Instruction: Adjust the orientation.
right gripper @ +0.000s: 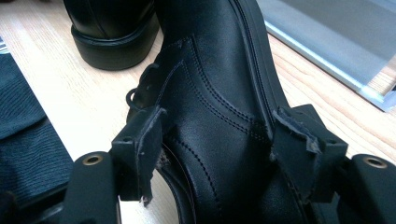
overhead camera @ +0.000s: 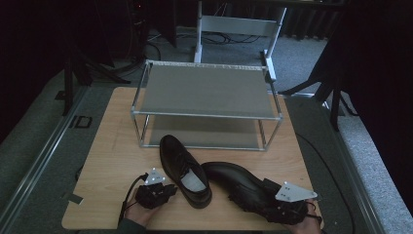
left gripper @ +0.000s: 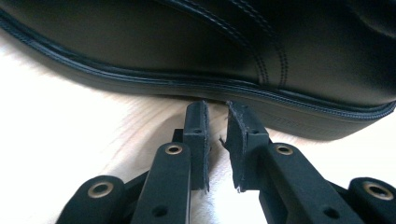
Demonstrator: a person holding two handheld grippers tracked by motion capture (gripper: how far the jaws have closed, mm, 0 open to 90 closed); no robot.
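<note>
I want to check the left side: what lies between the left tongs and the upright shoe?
Only bare wood of the table: the left tongs stand just short of the upright shoe, as the left gripper view shows.

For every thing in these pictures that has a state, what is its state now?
Left shoe: upright on the table, empty, laces tied, not held.
Right shoe: lying on its side, heel end between the jaws of the right tool.
Left tool: jaws slightly apart, nothing between them, tips close to the left shoe's sole edge.
Right tool: jaws wide around the right shoe; contact unclear.
Shoe rack: both shelves empty.
</note>
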